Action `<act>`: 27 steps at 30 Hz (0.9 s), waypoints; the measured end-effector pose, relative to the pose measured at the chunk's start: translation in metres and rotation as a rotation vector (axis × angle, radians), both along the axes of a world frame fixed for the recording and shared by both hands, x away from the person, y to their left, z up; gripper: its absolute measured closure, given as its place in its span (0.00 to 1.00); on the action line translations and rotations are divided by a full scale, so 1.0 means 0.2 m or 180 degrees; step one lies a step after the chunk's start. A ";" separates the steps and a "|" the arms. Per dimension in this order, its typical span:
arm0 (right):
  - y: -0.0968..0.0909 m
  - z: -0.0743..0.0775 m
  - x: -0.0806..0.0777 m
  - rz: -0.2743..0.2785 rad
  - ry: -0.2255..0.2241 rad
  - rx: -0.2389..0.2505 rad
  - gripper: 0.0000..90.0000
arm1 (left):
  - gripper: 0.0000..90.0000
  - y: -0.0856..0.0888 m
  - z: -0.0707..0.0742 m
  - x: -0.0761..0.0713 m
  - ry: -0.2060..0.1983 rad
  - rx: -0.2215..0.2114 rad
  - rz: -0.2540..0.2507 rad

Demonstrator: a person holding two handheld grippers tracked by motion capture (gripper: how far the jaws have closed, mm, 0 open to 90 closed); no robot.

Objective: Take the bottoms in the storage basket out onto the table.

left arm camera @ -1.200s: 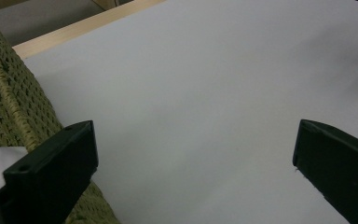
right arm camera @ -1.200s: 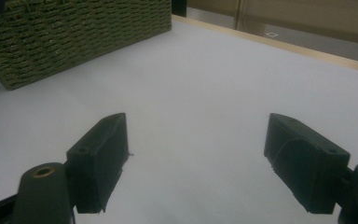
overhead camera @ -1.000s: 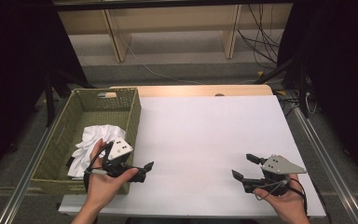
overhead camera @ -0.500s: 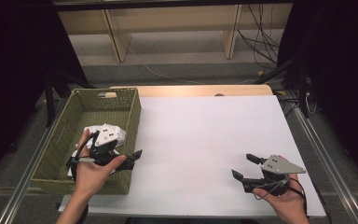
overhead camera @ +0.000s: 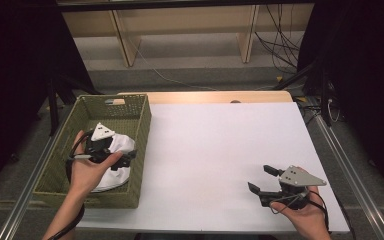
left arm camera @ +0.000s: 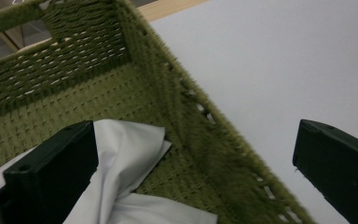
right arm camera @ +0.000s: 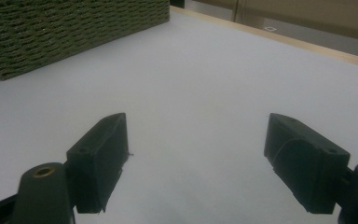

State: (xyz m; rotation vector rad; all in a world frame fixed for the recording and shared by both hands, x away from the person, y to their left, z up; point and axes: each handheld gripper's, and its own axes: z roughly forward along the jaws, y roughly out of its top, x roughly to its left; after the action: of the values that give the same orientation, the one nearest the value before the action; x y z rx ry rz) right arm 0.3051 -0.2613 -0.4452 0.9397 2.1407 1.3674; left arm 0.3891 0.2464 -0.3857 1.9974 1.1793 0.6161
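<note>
Left gripper [overhead camera: 122, 161], jaws spread, hovers over cloth [overhead camera: 116, 150] in basket [overhead camera: 142, 127], desk's 9 o'clock side, poised to grasp. Right gripper [overhead camera: 262, 181], jaws spread, empty, parked at 5 o'clock, clear of work.

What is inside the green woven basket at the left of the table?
A crumpled white cloth lies inside the green woven basket, with the open left gripper above it. Whatever lies beneath the cloth is covered.
</note>
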 end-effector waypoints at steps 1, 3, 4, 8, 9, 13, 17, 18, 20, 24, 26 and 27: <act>0.00 0.00 0.00 0.0000 0.0000 0.0000 0.25 | 0.00 0.00 0.00 0.00 0.0000 0.0000 0.0000; 0.00 0.00 0.00 0.0002 0.0015 0.0004 0.25 | 0.00 0.03 -0.01 0.02 0.0021 -0.0002 0.0060; 0.00 0.00 0.00 0.0002 0.0015 0.0004 0.25 | 0.00 0.05 -0.02 0.03 0.0036 0.0016 0.0091; 0.00 0.00 0.00 0.0010 0.0016 0.0005 0.25 | 0.00 0.13 -0.07 0.09 0.0166 0.0110 0.0199; 0.00 0.00 0.00 0.0009 0.0033 -0.0010 0.25 | 0.00 0.17 -0.11 0.12 0.0236 0.0213 0.0287; 0.01 -0.01 0.00 0.0015 0.0045 -0.0024 0.25 | 0.00 0.23 -0.20 0.18 0.0450 0.0328 0.0397; 0.01 -0.01 0.00 0.0029 0.0030 -0.0046 0.25 | 0.00 0.27 -0.26 0.23 0.0607 0.0379 0.0511; 0.01 -0.01 0.00 0.0029 0.0030 -0.0046 0.25 | 0.00 0.28 -0.28 0.24 0.0663 0.0427 0.0542; 0.01 -0.01 0.00 0.0024 0.0040 -0.0049 0.25 | 0.00 0.30 -0.32 0.26 0.0754 0.0464 0.0592; 0.01 -0.01 0.00 0.0031 0.0034 -0.0050 0.25 | 0.00 0.32 -0.38 0.29 0.0999 0.0551 0.0638; 0.01 -0.01 0.00 0.0031 0.0041 -0.0053 0.25 | 0.00 0.33 -0.40 0.31 0.1152 0.0624 0.0632; 0.01 -0.01 0.00 0.0034 0.0037 -0.0057 0.25 | 0.00 0.33 -0.41 0.31 0.1194 0.0655 0.0640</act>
State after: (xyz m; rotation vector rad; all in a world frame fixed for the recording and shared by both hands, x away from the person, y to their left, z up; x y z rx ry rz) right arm 0.3054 -0.2590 -0.4473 0.9326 2.1660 1.3487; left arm 0.4513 0.3123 -0.4682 2.2516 1.6114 0.4882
